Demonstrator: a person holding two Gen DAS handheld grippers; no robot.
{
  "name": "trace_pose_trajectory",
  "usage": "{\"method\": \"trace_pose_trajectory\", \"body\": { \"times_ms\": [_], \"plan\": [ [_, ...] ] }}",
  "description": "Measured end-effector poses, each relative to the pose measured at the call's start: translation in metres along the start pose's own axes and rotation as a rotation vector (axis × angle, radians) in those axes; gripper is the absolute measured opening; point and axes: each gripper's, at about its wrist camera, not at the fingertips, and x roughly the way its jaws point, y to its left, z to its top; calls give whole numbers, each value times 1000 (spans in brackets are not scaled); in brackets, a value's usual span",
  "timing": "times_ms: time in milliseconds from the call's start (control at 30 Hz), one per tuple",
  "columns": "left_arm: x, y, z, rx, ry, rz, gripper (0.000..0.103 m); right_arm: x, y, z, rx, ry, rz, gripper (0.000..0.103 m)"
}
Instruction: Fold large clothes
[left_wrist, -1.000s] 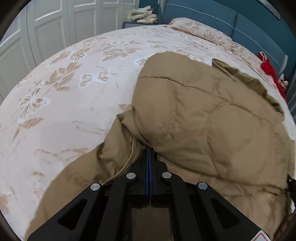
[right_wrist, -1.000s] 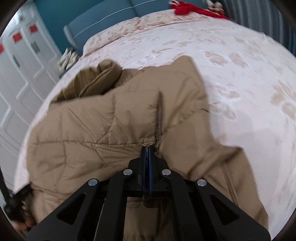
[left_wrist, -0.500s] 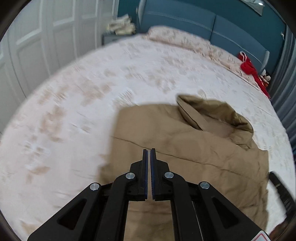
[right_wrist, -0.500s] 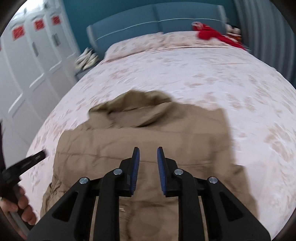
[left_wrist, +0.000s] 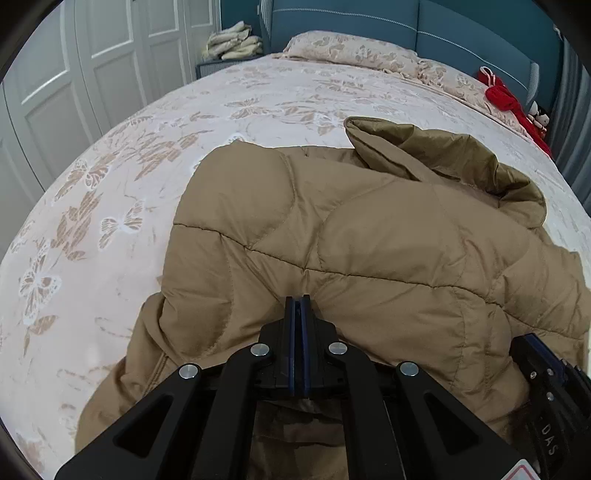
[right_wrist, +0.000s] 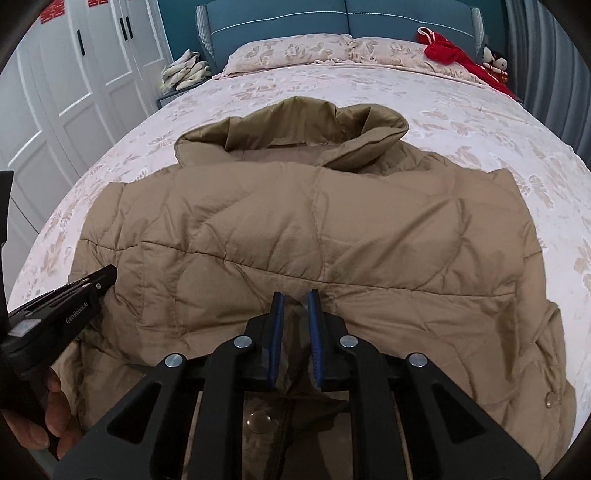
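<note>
Black grippers, blue-lined jaws, silver screws

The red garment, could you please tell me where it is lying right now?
The red garment lies at the far right corner of the bed, beside the pillows and against the blue headboard, well beyond the jacket.

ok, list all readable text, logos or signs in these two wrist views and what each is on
"GenRobot.AI": side of the left gripper, seen in the right wrist view.
"DAS": black body of the right gripper, at the left wrist view's edge; the rest is cut off.
Red signs on the wardrobe doors: unreadable.
Red-and-white sticker: cropped, unreadable.
</note>
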Motion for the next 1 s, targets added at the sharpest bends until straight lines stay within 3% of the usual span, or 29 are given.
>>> {"method": "trace_pose_trajectory", "body": {
  "times_ms": [1000],
  "plan": [
    [7,-21,-29,68,-176,115,2,15,2,-23,-21,-98,-16,11]
  ]
}}
